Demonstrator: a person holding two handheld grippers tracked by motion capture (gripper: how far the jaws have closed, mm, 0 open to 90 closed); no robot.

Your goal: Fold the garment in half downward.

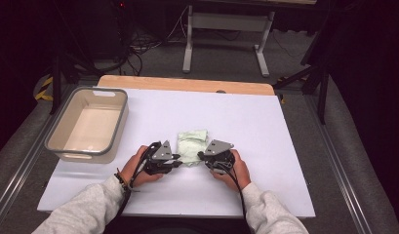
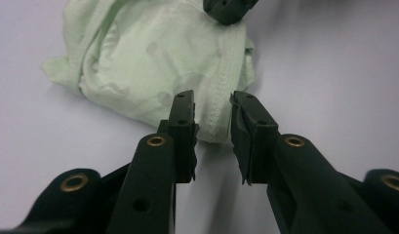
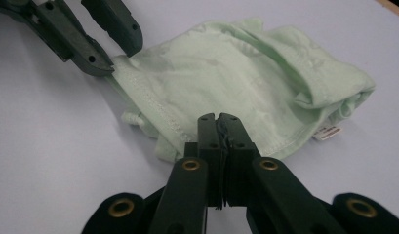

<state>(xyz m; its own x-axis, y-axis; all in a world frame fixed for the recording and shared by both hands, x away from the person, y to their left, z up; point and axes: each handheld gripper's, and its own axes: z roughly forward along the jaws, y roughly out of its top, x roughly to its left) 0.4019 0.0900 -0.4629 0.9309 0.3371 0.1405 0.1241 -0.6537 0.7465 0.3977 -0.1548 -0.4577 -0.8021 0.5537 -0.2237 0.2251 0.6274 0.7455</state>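
Pale mint-green cloth sits at frame center in the high view, on the white table sheet, between the two grippers. It's bunched and folded over on itself, roughly a rumpled rectangle, with soft wrinkles all over.

Left gripper view: cloth fills the upper left of frame. A stitched hem runs down its right edge toward the jaws, double row of stitching visible. Faint darker blotches on the fabric; can't tell if print or shadow.

Right gripper view: cloth spans center to right of frame, hem along the lower left edge, thick rolled fold at the right end, and a small white tag with red marks poking out at lower right. Text on it is too small to read.

Left gripper: jaws apart with a moderate gap, tips at the near hem of the cloth, the hem edge lying in the gap in its own view. No pinch.

Right gripper: jaws closed together in its own view, tips at the cloth's hem edge; fabric appears caught between them.

Each hand, left and right, wraps its gripper; grey sleeves enter from the bottom of frame.

Beige bin with grey rim at left of frame, on the sheet, well apart from the cloth.
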